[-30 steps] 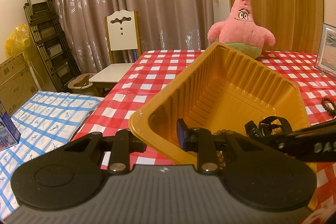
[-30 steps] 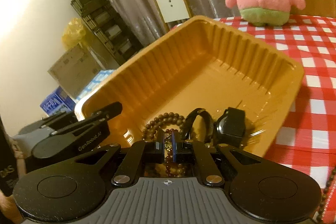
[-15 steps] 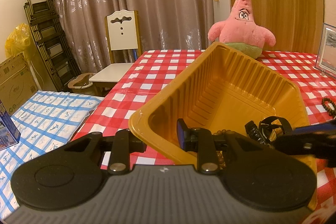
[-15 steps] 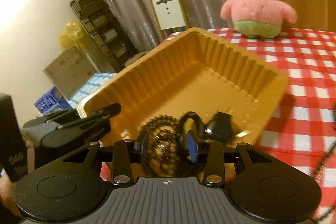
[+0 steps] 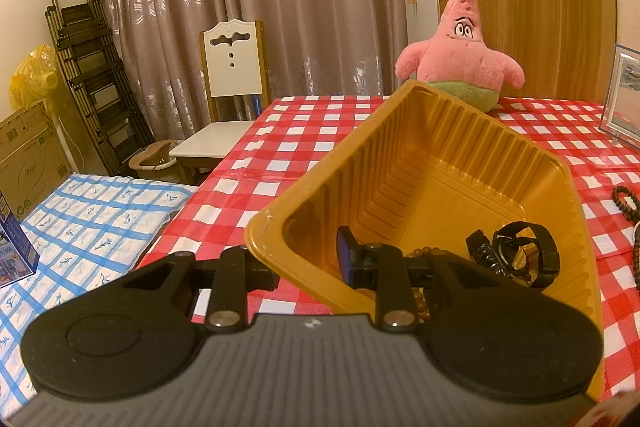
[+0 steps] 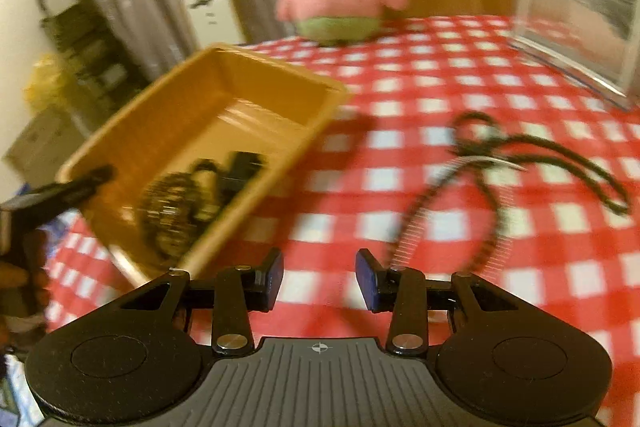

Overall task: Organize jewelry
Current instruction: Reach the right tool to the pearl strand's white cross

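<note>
The right claw (image 6: 319, 277) has been moved away from the tray (image 5: 532, 155) and stands parted with nothing in it. The beads (image 6: 172, 215) are left in the tray by the watch (image 5: 516, 257). The tray's near rim is pinched by the clenched left claw (image 5: 306, 265). More strings (image 6: 500, 163) are left on the worktop (image 6: 360, 187). The tray could be tipped by that pinch, and the jewelry spilled. Tangled strings could be dragged together.
</note>
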Demonstrator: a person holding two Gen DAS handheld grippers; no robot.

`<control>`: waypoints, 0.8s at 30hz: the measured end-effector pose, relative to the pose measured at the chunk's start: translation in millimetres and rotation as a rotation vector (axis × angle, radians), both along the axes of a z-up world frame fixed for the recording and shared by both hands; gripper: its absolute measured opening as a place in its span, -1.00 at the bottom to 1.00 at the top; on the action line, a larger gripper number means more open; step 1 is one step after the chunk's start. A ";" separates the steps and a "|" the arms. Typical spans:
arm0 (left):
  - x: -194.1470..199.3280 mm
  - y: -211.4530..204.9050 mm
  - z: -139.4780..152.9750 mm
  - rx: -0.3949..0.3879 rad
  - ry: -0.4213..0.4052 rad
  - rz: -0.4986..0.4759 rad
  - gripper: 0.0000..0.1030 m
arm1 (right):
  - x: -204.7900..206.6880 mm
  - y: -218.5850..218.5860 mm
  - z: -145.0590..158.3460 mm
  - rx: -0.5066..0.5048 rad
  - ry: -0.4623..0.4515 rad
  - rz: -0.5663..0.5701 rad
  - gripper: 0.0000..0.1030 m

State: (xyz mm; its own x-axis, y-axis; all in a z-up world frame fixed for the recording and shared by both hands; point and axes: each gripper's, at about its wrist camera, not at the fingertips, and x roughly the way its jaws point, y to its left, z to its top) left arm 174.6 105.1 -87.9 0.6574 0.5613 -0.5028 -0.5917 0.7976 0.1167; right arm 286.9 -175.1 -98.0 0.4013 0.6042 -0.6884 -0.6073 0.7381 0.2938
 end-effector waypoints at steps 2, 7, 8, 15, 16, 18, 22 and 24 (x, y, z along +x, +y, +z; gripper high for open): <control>-0.1 0.0 0.0 0.001 0.000 -0.001 -0.52 | 3.6 -16.0 -1.8 -0.025 -0.003 -0.042 -0.22; 1.0 -0.3 -0.5 0.005 -0.001 -0.002 -0.52 | 11.9 -44.7 -3.1 -0.057 -0.020 -0.116 -0.22; 1.2 -0.2 -0.8 0.005 -0.001 -0.002 -0.52 | 14.0 -48.6 -3.0 -0.061 -0.025 -0.128 -0.22; 1.3 -0.2 -1.2 0.006 -0.001 -0.002 -0.52 | 33.1 -69.4 -1.7 -0.088 -0.065 -0.183 -0.23; 1.4 -0.2 -1.3 0.006 -0.001 -0.001 -0.52 | 35.5 -71.8 -1.3 -0.088 -0.071 -0.186 -0.23; 1.5 -0.3 -1.1 0.005 -0.001 -0.001 -0.52 | 39.5 -74.1 -0.9 -0.091 -0.078 -0.184 -0.25; 1.1 -0.5 -1.2 0.005 -0.001 -0.002 -0.52 | 52.9 -67.7 -4.6 -0.101 -0.093 -0.161 -0.39; 1.0 -0.7 -1.1 0.006 -0.001 -0.001 -0.52 | 60.2 -64.6 -6.8 -0.100 -0.100 -0.156 -0.43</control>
